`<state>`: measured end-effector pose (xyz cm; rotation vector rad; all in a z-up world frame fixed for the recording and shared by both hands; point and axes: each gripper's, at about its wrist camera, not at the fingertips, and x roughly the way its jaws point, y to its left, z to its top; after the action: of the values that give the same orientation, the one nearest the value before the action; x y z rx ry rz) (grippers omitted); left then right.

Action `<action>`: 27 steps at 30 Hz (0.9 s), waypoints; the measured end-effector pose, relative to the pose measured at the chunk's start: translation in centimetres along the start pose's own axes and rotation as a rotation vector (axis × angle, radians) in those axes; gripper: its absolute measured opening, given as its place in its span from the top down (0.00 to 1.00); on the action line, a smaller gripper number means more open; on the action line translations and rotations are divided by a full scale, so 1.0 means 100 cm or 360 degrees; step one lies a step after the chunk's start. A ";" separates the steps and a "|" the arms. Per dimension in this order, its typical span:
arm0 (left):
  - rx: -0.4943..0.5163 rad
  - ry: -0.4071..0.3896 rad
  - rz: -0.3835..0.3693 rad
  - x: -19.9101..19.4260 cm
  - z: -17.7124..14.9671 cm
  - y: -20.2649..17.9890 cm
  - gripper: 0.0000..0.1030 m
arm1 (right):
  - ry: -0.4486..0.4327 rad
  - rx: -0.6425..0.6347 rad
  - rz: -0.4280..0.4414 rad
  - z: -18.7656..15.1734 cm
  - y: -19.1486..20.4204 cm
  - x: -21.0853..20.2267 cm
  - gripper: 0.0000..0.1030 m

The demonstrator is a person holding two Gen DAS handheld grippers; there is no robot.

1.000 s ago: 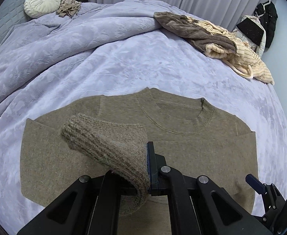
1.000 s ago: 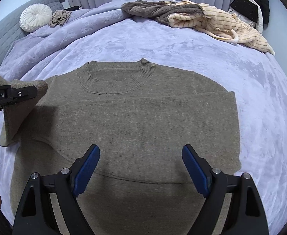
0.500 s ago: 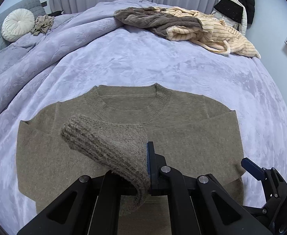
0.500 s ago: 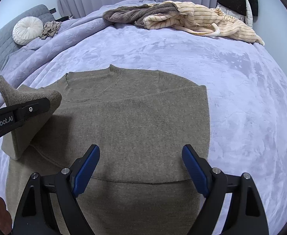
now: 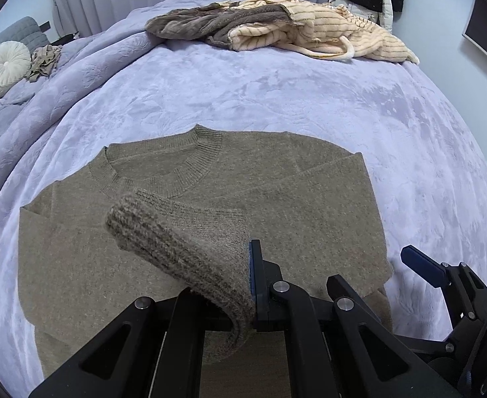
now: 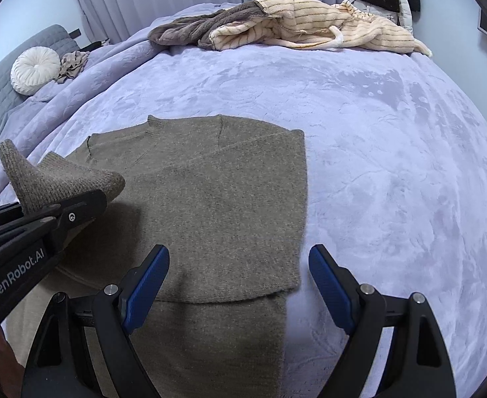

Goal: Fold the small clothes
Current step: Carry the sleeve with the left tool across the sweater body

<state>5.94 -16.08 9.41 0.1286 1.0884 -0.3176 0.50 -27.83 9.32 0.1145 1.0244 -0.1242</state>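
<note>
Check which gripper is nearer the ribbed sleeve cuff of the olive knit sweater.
Left. The left gripper is shut on the ribbed sleeve cuff; the right gripper hangs open over the sweater's right edge, clear of it.

Bare blanket (image 6: 392,165) right of sweater (image 6: 216,199), clothes pile (image 6: 293,26) far edge

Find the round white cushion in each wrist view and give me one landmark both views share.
Left wrist view: the round white cushion sits at the far left edge, against the grey headboard, beside a crumpled beige cloth.
Right wrist view: the cushion is in the upper left, further in from the edge, with the same cloth to its right.
Shared landmark: the cream striped garment heaped at the far side of the bed, top centre in both.
</note>
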 end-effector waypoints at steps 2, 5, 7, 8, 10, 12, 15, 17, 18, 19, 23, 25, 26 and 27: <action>0.0005 0.0010 -0.0014 0.004 -0.001 -0.005 0.94 | -0.0003 0.0003 -0.0014 -0.002 -0.003 0.000 0.15; 0.0021 0.0008 -0.0029 0.010 -0.003 -0.011 0.94 | 0.0003 0.0028 -0.0014 -0.005 -0.010 0.001 0.15; -0.0008 0.0037 -0.0077 0.017 -0.005 -0.010 0.94 | 0.0002 0.0040 -0.0017 -0.006 -0.014 0.000 0.15; -0.0029 0.0052 -0.0108 0.020 -0.005 -0.008 0.94 | 0.0001 0.0043 -0.0020 -0.007 -0.015 0.000 0.15; -0.0061 0.0073 -0.0167 0.025 -0.006 -0.005 0.94 | -0.0002 0.0048 -0.0027 -0.009 -0.018 -0.001 0.15; -0.0085 0.0086 -0.0220 0.029 -0.007 -0.004 0.94 | -0.0007 0.0053 -0.0041 -0.010 -0.020 -0.003 0.15; -0.0112 0.0092 -0.0280 0.030 -0.006 -0.003 0.94 | -0.0016 0.0063 -0.0063 -0.013 -0.025 -0.007 0.14; -0.0144 0.0077 -0.0347 0.022 -0.004 -0.003 0.94 | -0.0025 0.0065 -0.0080 -0.014 -0.028 -0.009 0.14; -0.0131 0.0053 -0.0355 0.017 -0.002 -0.005 0.94 | -0.0029 0.0065 -0.0085 -0.015 -0.030 -0.010 0.14; -0.0086 0.0027 -0.0328 0.014 -0.001 -0.011 0.94 | -0.0033 0.0068 -0.0092 -0.016 -0.032 -0.011 0.14; -0.0031 0.0066 -0.0314 0.026 0.001 -0.024 0.94 | -0.0016 0.0095 -0.0096 -0.021 -0.040 -0.010 0.14; -0.0052 0.0110 -0.0328 0.035 -0.002 -0.025 0.94 | -0.0017 0.0108 -0.0098 -0.023 -0.043 -0.010 0.14; -0.0063 0.0134 -0.0339 0.040 -0.003 -0.026 0.94 | -0.0016 0.0114 -0.0096 -0.024 -0.045 -0.011 0.14; -0.0073 0.0159 -0.0342 0.045 -0.005 -0.025 0.94 | -0.0015 0.0117 -0.0097 -0.025 -0.046 -0.011 0.14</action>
<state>6.60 -19.22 5.27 -0.0139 1.2105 -0.4825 -2.87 -31.94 8.81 0.1496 1.0143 -0.2181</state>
